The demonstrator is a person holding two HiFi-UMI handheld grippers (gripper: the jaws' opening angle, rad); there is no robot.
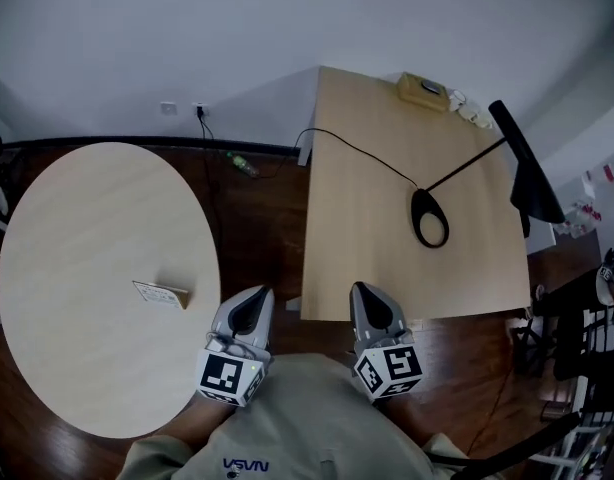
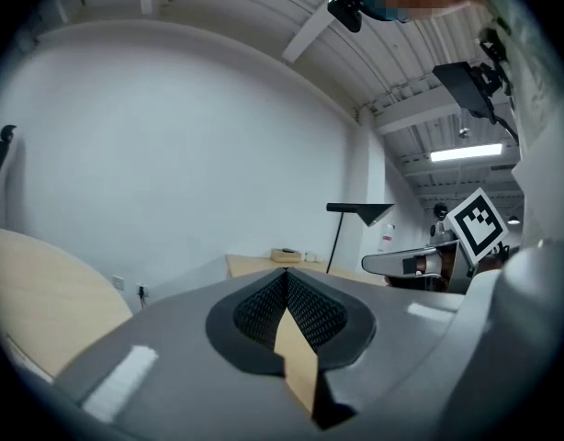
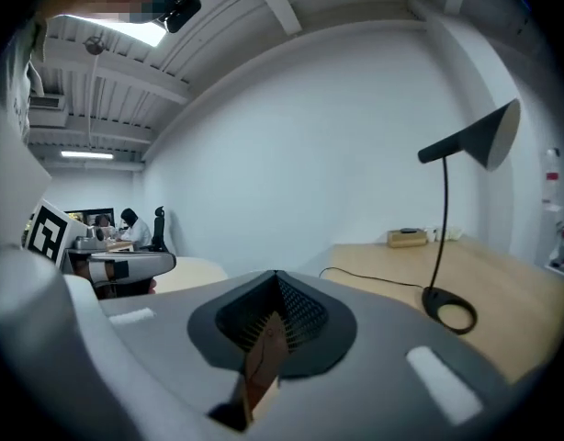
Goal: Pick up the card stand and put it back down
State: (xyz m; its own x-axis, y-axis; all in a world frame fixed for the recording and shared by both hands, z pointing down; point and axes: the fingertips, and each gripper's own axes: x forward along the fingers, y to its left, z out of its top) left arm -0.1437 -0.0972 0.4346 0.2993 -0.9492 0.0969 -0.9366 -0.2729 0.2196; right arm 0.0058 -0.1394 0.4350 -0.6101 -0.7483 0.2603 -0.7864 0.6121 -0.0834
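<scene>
The card stand (image 1: 160, 294), a small wooden block with a pale card, sits on the round light-wood table (image 1: 77, 248) near its right edge. My left gripper (image 1: 249, 316) hangs just right of that table's rim, a short way from the stand and not touching it. Its jaws meet with nothing between them, as the left gripper view shows the left gripper (image 2: 287, 278). My right gripper (image 1: 375, 313) is held beside it at the near edge of the square table (image 1: 357, 258). It is shut and empty too, as the right gripper (image 3: 276, 281) appears in its own view.
A black desk lamp (image 1: 527, 163) with a ring base (image 1: 430, 218) and a trailing cable stands on the square table; a tan box (image 1: 421, 90) sits at its far edge. Dark wood floor runs between the tables, with a green bottle (image 1: 241, 164) by the wall. Black chair parts crowd the right.
</scene>
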